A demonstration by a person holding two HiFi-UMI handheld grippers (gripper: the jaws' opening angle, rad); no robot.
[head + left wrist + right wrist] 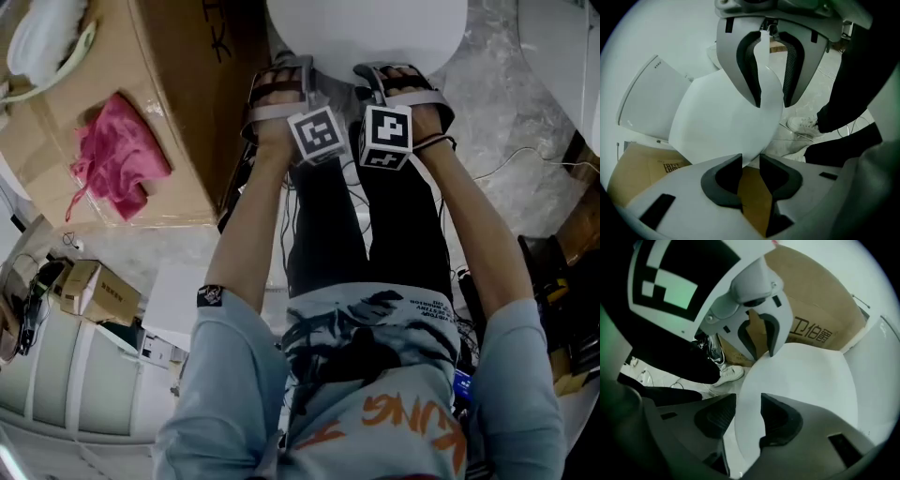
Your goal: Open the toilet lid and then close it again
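Toilet lid (366, 28): white, at the top of the head view, beside a cardboard box (169, 56). Left gripper (751, 176) and right gripper (747, 417) stand side by side, each clamped on the lid's near rim and pointing steeply downward.

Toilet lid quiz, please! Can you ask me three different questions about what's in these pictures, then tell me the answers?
1. True or false: a pink cloth lies on the cardboard box.
2. Fill in: the left gripper and the right gripper each have the edge of the ____ between their jaws.
3. The person's shoe is: A white, B red, C green.
Key: 1 true; 2 toilet lid; 3 A.
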